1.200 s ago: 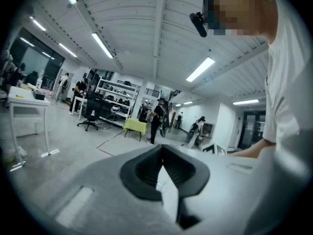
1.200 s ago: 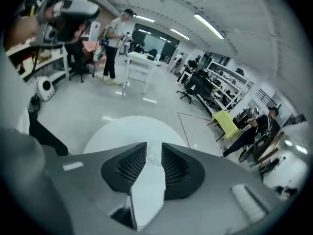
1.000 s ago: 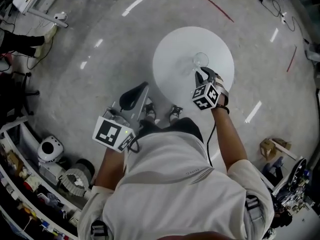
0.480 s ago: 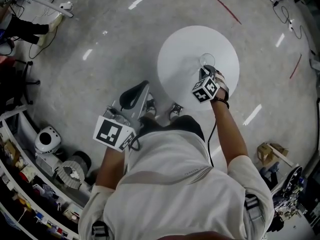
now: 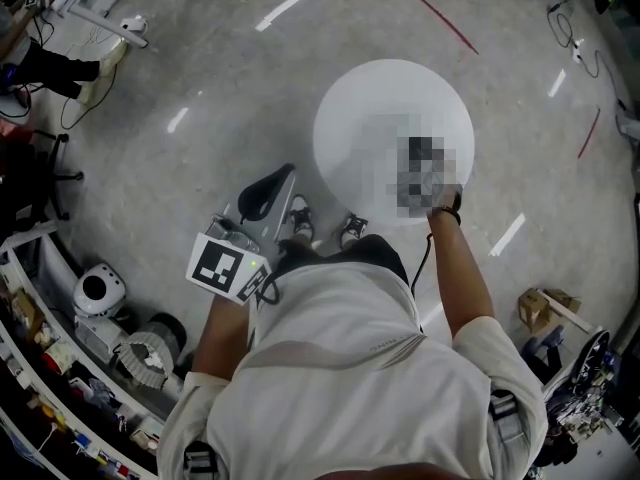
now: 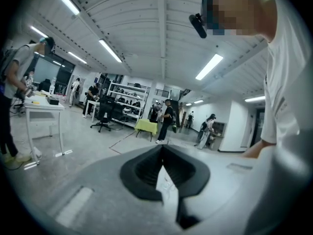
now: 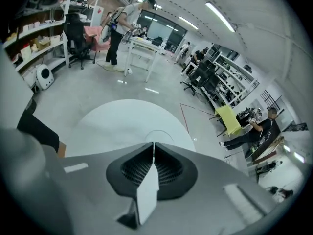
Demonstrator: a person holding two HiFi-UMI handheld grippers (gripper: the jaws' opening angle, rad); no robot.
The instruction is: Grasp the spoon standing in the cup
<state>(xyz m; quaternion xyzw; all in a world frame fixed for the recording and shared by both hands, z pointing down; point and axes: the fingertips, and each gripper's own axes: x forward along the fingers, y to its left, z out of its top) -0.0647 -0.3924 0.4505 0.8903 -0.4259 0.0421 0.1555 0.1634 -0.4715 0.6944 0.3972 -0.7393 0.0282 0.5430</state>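
A round white table (image 5: pixel 360 98) stands in front of me. In the head view a mosaic patch covers the cup and my right gripper; only the right forearm shows below it. In the right gripper view the clear cup's rim (image 7: pixel 161 132) curves just beyond the jaw tips, over the white tabletop (image 7: pixel 117 116). My right gripper (image 7: pixel 153 147) is shut, with only a thin pale line between its tips. I cannot make out the spoon. My left gripper (image 5: pixel 283 175) hangs low at my left side, away from the table, and is shut and empty (image 6: pixel 162 150).
Shelves packed with clutter run along the lower left, beside a small white round device (image 5: pixel 97 296). A cardboard box (image 5: pixel 545 303) lies at the right and a red line (image 5: pixel 430 10) crosses the floor beyond the table. Desks, chairs and several people show in both gripper views.
The right gripper moved up toward the cup on the table; now a mosaic patch hides it in the head view. The left gripper stayed at my side.
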